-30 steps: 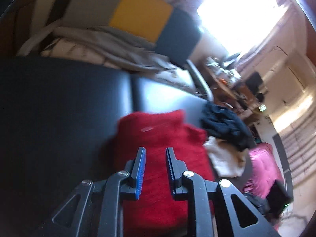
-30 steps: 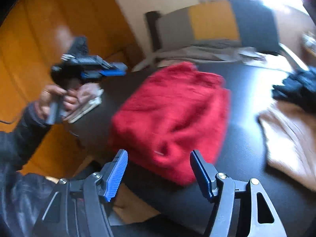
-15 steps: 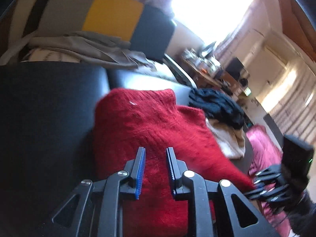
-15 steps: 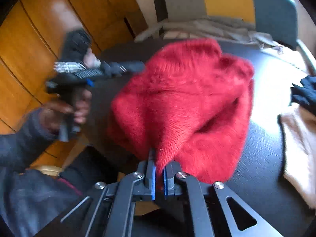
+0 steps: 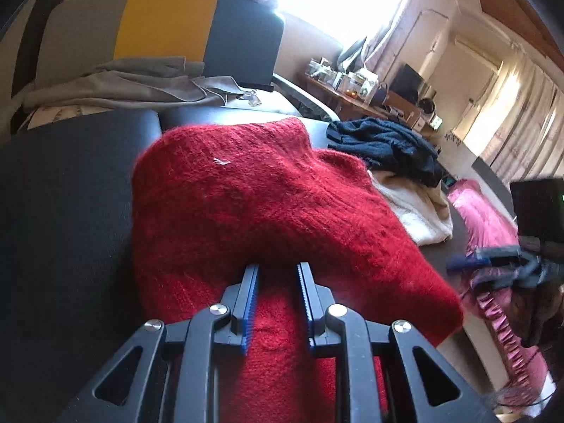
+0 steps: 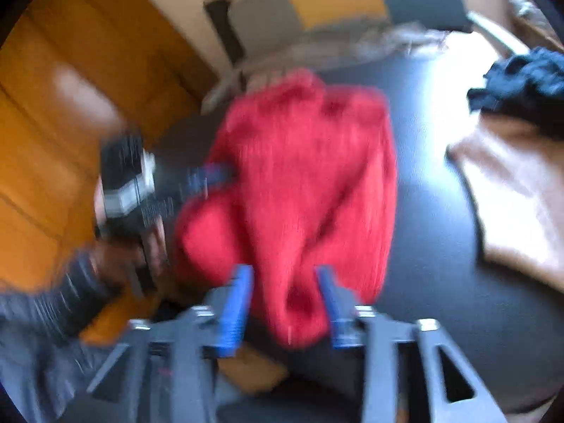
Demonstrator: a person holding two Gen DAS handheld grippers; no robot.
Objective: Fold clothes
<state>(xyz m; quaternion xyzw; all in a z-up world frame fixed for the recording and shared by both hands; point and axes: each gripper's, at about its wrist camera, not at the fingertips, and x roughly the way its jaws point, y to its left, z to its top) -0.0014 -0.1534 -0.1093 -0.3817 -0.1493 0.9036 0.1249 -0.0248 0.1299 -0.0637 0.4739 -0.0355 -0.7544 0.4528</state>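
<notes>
Fingers of both grippers over the red sweater [image 5: 268, 211] on the black counter [image 5: 70, 183]

Left gripper [image 5: 276, 299] fingers stand narrowly spread, knit under and between them, no pinch visible. Right gripper [image 6: 285, 303] fingers have just been opening, the sweater's near corner loose between them. That corner may slump over the counter edge and undo the fold, since nothing grips it.

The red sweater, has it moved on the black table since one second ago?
Yes. In the left wrist view the red sweater now reaches over the cream garment beside it, which it lay short of a second ago.
</notes>
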